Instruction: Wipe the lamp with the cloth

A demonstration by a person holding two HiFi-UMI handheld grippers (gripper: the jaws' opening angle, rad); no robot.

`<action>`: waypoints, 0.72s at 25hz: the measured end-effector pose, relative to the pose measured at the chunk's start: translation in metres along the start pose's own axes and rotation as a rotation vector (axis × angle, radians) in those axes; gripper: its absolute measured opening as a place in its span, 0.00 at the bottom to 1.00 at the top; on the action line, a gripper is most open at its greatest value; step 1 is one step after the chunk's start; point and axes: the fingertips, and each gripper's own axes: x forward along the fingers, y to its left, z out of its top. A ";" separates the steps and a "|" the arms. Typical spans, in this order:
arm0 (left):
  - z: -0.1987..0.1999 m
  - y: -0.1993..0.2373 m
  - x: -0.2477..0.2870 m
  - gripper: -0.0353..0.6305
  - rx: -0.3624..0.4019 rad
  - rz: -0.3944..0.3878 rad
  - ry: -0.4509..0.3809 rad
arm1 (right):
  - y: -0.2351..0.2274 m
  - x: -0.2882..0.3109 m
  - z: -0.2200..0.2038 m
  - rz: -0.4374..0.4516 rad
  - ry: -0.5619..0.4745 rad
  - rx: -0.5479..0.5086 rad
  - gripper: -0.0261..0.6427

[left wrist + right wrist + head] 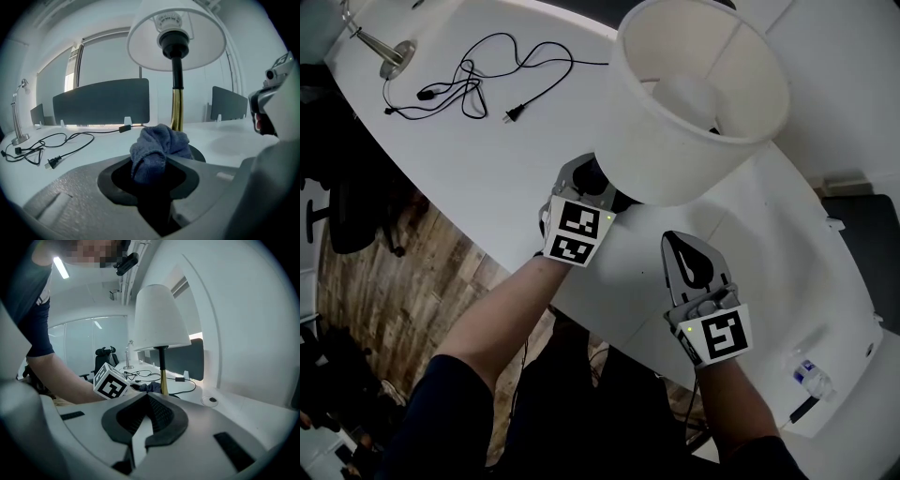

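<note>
The lamp has a big white shade [698, 98], a brass stem [176, 111] and a dark round base [200, 153], and it stands on the white table [487, 159]. My left gripper [592, 180] reaches under the shade, shut on a bunched blue-grey cloth [158, 151]. The cloth sits right in front of the stem, low down by the base; whether it touches the stem I cannot tell. My right gripper [682, 247] hovers apart, to the right of the lamp, shut with nothing in it. In the right gripper view, the cloth [151, 386] shows beside the stem.
A loose black power cord [473, 80] lies at the far left of the table, near a silver desk lamp's base [396, 58]. Dark desk dividers [101, 101] stand behind. The table's near edge runs just under my hands, with wood floor [403, 281] below. A small white device [811, 377] sits at right.
</note>
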 end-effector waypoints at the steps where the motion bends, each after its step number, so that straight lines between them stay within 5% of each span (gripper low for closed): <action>1: 0.000 0.002 0.001 0.23 0.000 -0.005 -0.002 | 0.000 0.001 0.000 0.000 0.002 0.001 0.05; 18: 0.012 0.023 0.033 0.23 0.072 -0.111 0.008 | 0.002 0.003 0.001 -0.049 0.044 0.005 0.05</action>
